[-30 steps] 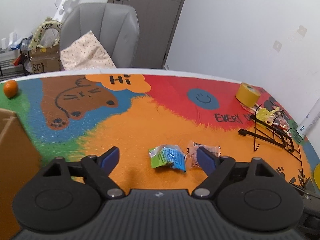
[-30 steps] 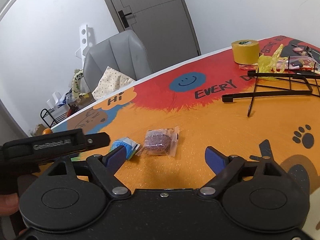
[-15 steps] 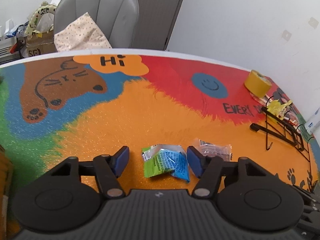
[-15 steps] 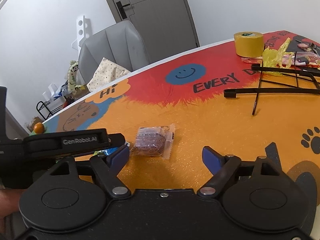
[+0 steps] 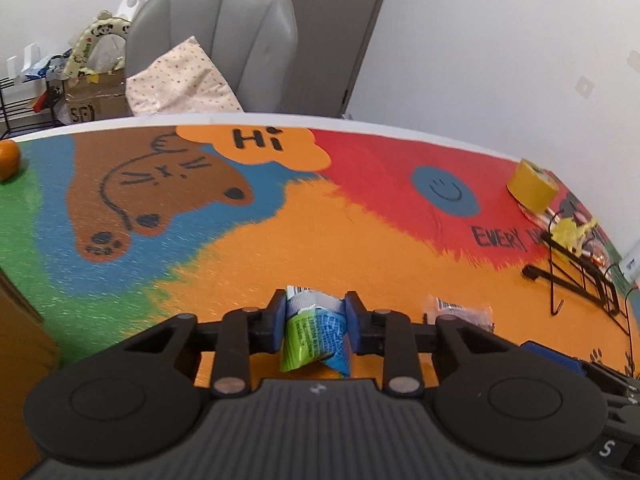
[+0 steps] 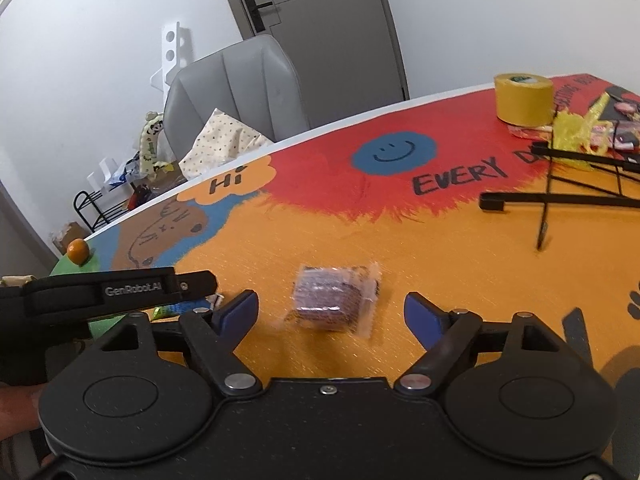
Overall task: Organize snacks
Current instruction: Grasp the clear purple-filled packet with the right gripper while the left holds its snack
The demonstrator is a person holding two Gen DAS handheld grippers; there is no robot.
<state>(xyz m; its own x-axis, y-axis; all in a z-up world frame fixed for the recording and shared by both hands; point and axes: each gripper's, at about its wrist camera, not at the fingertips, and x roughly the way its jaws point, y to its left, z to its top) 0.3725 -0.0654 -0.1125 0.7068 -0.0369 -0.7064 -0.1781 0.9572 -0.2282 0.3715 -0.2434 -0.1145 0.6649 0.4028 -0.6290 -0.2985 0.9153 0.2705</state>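
Left wrist view: left gripper [image 5: 315,322] closing, pads already pinching the green-blue snack packet [image 5: 314,334] on the table mat [image 5: 360,248], likely for lifting. Right gripper [image 6: 331,312] spread wide, straddling the clear-wrapped brown snack [image 6: 334,300], apparently pre-grasp.

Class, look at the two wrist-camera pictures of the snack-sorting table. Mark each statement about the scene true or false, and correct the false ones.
1. The left gripper has the green-and-blue packet between its closing jaws. True.
2. The right gripper grips the clear-wrapped brown snack. False: its jaws stand open, with the snack lying ahead between them.
3. The yellow tape roll stands on the red part of the table mat. True.
4. The small orange fruit lies beside the tape roll. False: it sits at the far opposite end.
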